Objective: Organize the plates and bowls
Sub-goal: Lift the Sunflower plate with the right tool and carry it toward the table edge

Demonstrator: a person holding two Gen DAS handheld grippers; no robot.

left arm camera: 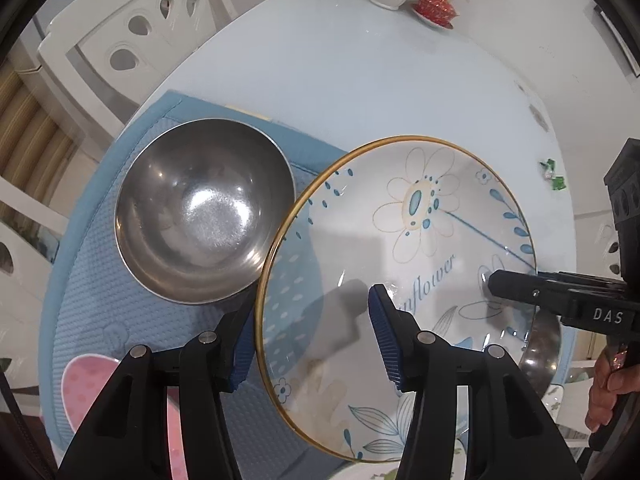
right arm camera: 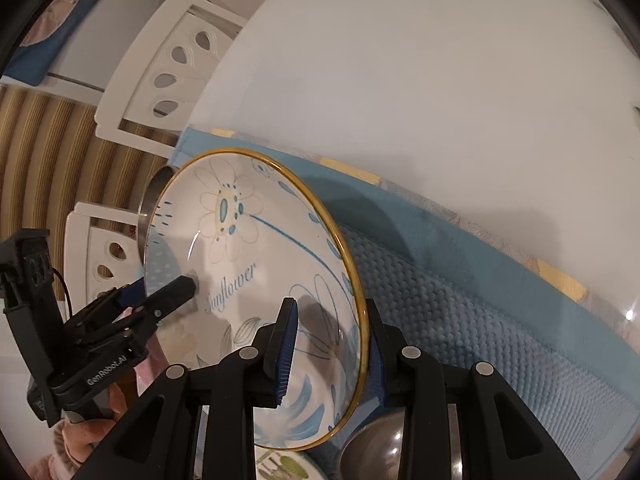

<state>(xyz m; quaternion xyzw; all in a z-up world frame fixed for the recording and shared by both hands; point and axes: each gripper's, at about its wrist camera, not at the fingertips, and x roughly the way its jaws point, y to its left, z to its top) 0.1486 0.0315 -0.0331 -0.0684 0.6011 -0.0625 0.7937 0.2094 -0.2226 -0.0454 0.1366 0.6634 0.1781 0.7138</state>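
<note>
Both tongs, left [left arm camera: 316,340] and right [right arm camera: 332,354], clamp opposite rims of the gold-edged white flowered ceramic plate [left arm camera: 400,240], stiff, glossy-slick, probably breakable

"Sunflower" runs in blue script across the middle of the floral plate [right arm camera: 256,264], below its painted bloom. White lettering "GenRobot.AI" marks the left claw [right arm camera: 168,286] at eight o'clock; in the other view, "DAS" shows on the right claw [left arm camera: 490,280] at three o'clock.

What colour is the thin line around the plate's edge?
Gold, ringing the plate's rim above its blue flower pattern; clearest in the left wrist view.
</note>
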